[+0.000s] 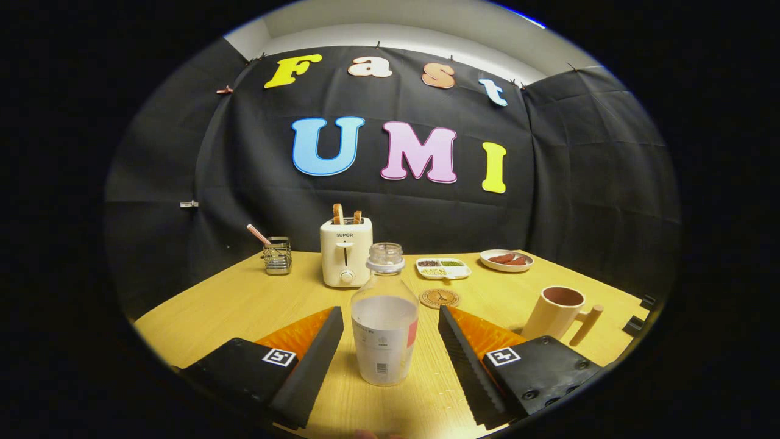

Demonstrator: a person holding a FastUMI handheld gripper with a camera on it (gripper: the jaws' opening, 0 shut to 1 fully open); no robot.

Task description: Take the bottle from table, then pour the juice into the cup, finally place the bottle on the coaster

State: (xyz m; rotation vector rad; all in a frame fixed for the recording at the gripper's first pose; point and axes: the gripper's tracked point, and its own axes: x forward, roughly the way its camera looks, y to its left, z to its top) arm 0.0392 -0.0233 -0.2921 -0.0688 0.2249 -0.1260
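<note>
A clear glass bottle [385, 317] with a white label and no cap stands upright on the wooden table [244, 305], right between my two fingers. My gripper [390, 326] is open, with a gap on each side of the bottle and neither finger touching it. A round cork coaster [439, 298] lies just beyond the bottle, slightly to its right. A beige cup [559, 312] with a wooden handle stands to the right, beside the right finger [466, 360].
Behind the bottle stands a cream toaster [345, 251] with toast in it. A metal holder [277, 255] with a straw is at the back left. A divided snack dish [443, 267] and a plate of sausages [506, 260] sit at the back right.
</note>
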